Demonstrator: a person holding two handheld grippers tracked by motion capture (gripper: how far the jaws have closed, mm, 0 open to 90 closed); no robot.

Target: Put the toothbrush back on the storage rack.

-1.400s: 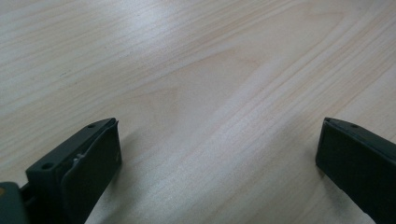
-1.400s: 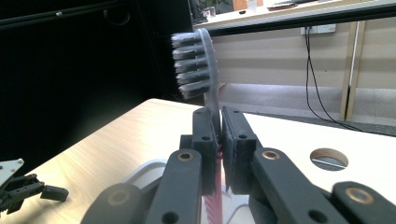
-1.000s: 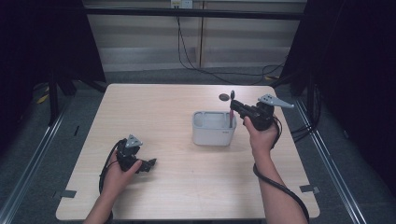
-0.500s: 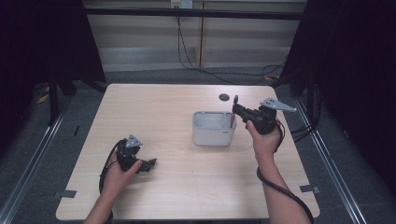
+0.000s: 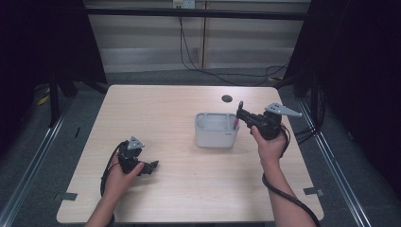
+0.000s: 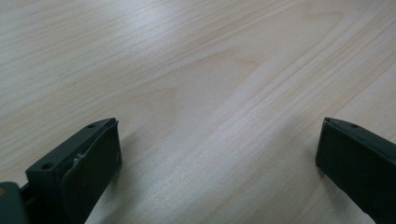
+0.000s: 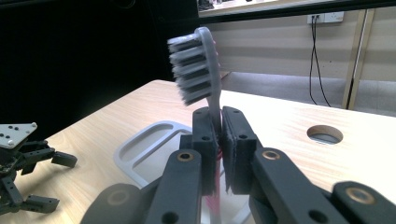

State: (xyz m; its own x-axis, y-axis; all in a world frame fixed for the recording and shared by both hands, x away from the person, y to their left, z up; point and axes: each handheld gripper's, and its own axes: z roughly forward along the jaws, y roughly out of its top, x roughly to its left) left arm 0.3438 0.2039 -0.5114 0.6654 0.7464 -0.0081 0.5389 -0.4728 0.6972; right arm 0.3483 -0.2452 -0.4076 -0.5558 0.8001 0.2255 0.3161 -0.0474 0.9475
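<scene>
The right gripper (image 5: pixel 242 115), clamped on the toothbrush (image 7: pixel 201 70), has come down and toward the person, from above the far right corner of the holder (image 5: pixel 216 130) to its right end. The brush's pink lower end now dips inside the holder's right rim, bristles up.

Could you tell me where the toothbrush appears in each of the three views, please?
High view: toothbrush, right of centre, held by the right gripper at the white holder.
Left gripper view: bare tabletop between its jaws.
Right gripper view: centre, bristles up.
Shared landmark: the table's round hole.
</scene>
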